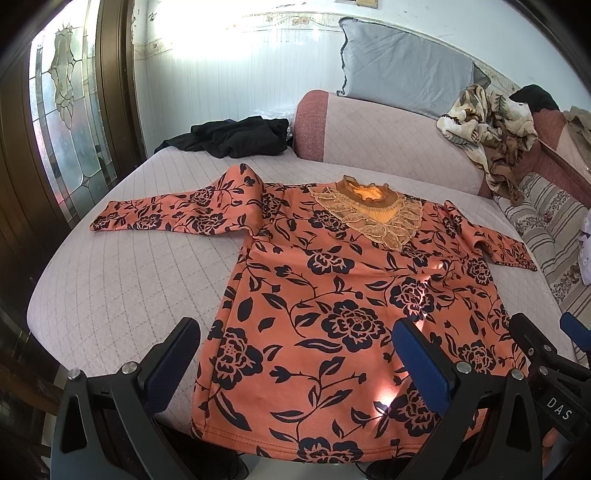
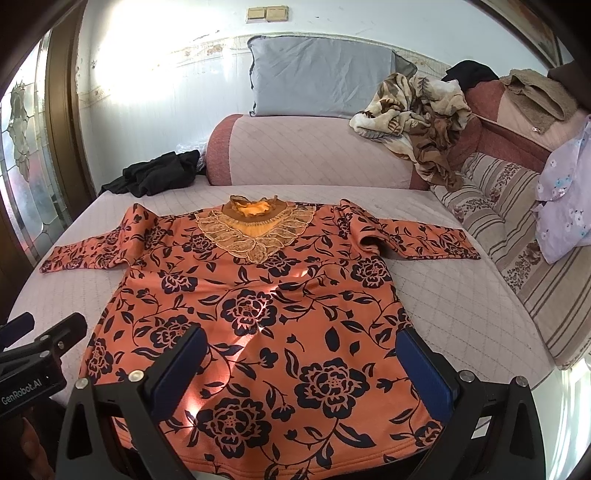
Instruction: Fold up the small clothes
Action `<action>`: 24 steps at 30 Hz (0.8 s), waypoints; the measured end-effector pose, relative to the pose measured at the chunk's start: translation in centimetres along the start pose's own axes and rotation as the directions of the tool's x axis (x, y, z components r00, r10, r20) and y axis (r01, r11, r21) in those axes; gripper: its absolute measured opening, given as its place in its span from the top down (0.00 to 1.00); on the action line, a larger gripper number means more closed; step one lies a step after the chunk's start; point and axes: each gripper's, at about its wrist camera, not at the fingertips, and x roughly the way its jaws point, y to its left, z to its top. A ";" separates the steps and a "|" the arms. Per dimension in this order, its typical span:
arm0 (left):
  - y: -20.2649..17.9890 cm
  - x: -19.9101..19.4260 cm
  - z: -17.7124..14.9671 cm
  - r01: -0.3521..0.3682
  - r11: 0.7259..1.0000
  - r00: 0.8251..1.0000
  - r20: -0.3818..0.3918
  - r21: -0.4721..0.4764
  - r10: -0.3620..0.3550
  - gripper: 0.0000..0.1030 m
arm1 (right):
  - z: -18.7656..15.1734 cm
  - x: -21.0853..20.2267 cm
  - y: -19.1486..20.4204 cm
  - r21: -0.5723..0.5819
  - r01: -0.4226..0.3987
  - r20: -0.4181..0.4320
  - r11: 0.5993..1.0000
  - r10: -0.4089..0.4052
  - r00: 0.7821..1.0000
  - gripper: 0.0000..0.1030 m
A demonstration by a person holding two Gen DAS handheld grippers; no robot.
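Orange floral long-sleeved top [image 1: 332,295] spread flat, front up, on a quilted pink bed [image 1: 129,288], sleeves out to both sides, left gripper [image 1: 295,365] and right gripper [image 2: 299,373] both wide open above its hem, grey pillow [image 2: 321,81] against the wall, black garment [image 1: 232,138] near the bolster.

A lived-in room of a home is shown, most likely a bedroom or sitting room. A wide padded surface under a quilted cover [image 2: 461,295] is seen, backed by a bolster [image 2: 314,151] and a grey pillow [image 2: 321,77] set against the wall. A crumpled blanket [image 2: 417,110], a black garment [image 2: 159,177] and a striped cushion [image 2: 524,236] are scattered about. A leaded glass door [image 1: 70,140] in a dark wooden frame is seen on the left, and wall switches [image 2: 267,14] are mounted above.
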 end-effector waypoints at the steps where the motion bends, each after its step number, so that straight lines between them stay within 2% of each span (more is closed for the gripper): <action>1: 0.0 0.0 0.0 0.000 1.000 1.000 0.001 0.000 0.000 0.00 | 0.0 0.0 0.0 0.000 -0.001 -0.001 1.000 0.001 1.000 0.00; 24: 0.0 0.0 0.0 -0.001 1.000 1.000 -0.003 -0.002 0.001 0.00 | 0.0 0.0 0.4 -0.001 0.004 -0.003 1.000 -0.004 1.000 0.00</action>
